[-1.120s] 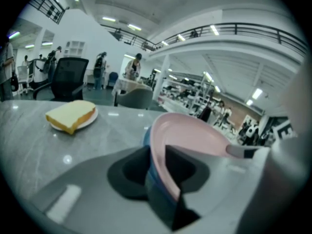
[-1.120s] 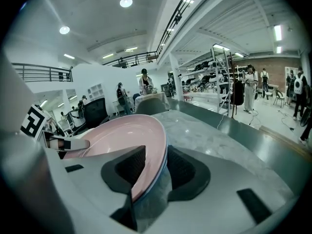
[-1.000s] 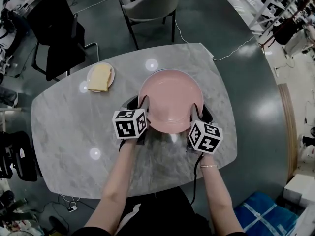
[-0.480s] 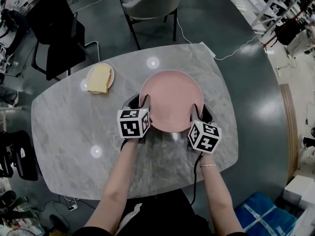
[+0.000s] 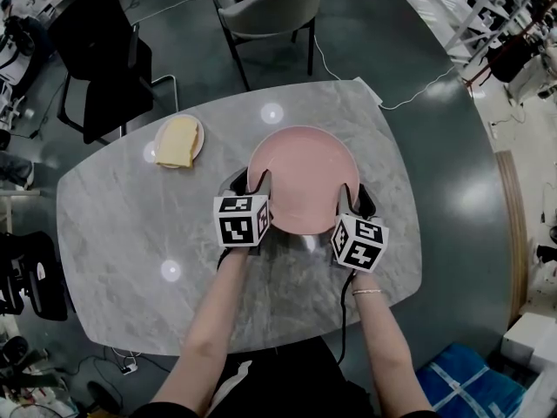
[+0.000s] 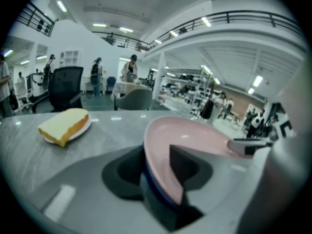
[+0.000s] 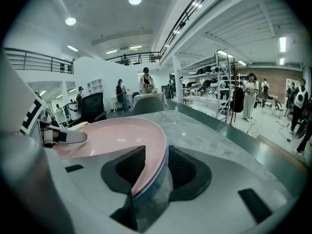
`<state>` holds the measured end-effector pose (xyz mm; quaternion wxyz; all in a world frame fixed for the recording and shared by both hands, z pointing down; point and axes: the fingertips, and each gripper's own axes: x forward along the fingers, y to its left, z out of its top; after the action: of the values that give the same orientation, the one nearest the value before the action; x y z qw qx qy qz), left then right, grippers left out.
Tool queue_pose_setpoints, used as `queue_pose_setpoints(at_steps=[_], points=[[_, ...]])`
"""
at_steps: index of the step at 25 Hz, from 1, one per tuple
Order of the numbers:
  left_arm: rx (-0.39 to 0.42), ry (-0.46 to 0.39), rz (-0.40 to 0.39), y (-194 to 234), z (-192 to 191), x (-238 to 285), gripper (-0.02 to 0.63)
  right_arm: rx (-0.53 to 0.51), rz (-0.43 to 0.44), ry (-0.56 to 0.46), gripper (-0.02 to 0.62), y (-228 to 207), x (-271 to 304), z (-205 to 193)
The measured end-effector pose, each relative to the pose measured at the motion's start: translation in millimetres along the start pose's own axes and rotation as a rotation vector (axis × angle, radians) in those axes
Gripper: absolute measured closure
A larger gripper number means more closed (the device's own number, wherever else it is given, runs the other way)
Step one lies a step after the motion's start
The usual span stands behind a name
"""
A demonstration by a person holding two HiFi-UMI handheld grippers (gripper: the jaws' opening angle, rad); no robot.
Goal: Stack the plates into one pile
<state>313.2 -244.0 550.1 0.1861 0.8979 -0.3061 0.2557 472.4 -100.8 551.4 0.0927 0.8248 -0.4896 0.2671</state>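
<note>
— Left claw (image 5: 251,184) first: released or clenched?
— Released. Just been opening, with the rim of the pink plate (image 5: 303,177) between the jaws and neither pad pressing on it.
— And right claw (image 5: 356,198)?
— Released too, straddling the opposite rim, pads clear of it.
— Anything under that plate?
— Yes: a blue plate (image 6: 148,189) directly beneath, visible only as a thin edge right at the left claw's jaws, nested tight and resting on the bench (image 5: 130,233).
— So, set down?
— Seemingly so. Judging by the slack jaws, a pile of two, sitting square between both claws.
— Further out?
— Beyond the left claw and off to its left, well apart from the pile: a small plate (image 5: 199,134) carrying a yellow wedge (image 5: 177,140), maybe cake or sponge, hard to tell.
— Left to do, then?
— Possibly that small plate, if counted among the plates; would need emptying, or placing on top, wedge and all. Otherwise nearly finished: only backing both claws off the rims without nudging the pile.
— Farthest?
— Past the bench's far edge, a grey chair (image 5: 265,11), of no concern.
</note>
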Motion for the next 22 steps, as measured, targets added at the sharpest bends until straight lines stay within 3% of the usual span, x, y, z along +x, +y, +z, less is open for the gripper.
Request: queue_pose_setpoints(at_steps=[9,13,22], points=[[0.026,0.012,0.016,2.9,-2.6,-3.7,0.417,-0.007,-0.005,-0.013,0.463,-1.6,-6.6,3.3],[0.031,-0.021,0.034,4.8,6.0,-10.9,0.417,-0.011,0.003,-0.033,0.463,-0.5,-13.0,7.4],[0.067,-0.116,0.048,-6.0,29.6,-44.1,0.478,-0.043,0.058,-0.142,0.472,17.9,-43.4,37.0]])
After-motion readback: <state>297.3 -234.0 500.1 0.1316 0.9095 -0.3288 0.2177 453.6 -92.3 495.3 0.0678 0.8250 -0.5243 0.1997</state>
